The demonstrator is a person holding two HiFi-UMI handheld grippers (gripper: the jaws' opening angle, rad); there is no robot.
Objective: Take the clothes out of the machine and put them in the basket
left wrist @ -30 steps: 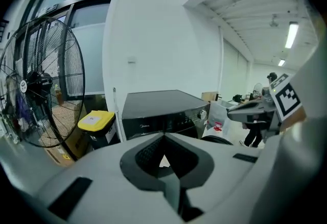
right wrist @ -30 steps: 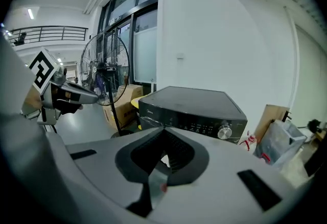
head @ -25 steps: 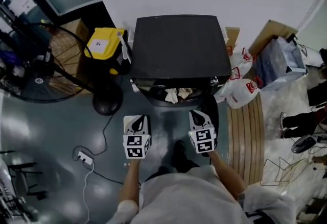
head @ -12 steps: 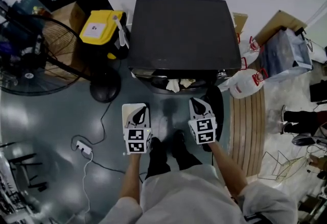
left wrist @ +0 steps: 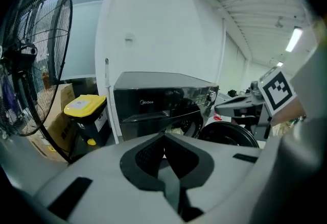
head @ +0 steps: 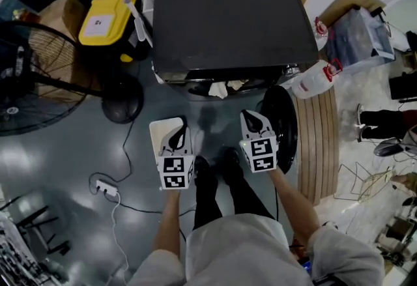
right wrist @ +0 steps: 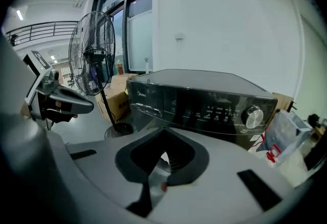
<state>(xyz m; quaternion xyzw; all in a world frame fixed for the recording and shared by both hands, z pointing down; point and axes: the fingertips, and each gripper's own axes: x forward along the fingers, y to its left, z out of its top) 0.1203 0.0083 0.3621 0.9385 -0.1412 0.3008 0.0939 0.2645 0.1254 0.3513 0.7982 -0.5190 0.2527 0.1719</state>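
The black front-loading washing machine (head: 228, 11) stands against the wall, its round door (head: 281, 127) swung open to the right. Pale clothes (head: 223, 88) show in the drum opening. My left gripper (head: 176, 133) and right gripper (head: 253, 122) hang side by side in front of the opening, a short way from it and touching nothing. Both point at the machine with jaws shut and empty. In the left gripper view the machine (left wrist: 158, 100) fills the middle beyond the closed left gripper (left wrist: 164, 136). The right gripper view shows its control panel (right wrist: 204, 103) past the closed right gripper (right wrist: 162, 133). No basket is visible.
A yellow-lidded bin (head: 104, 17) and a standing fan (head: 32, 76) with its round base (head: 122, 99) are left of the machine. White jugs (head: 313, 79), a slatted wooden board (head: 316, 141) and boxes are on the right. A power strip (head: 104, 188) and cable lie on the floor.
Both grippers have sunk lower in front of the machine, and the head view has closed in on it. The person's legs now show between the grippers. Jaws stayed shut.
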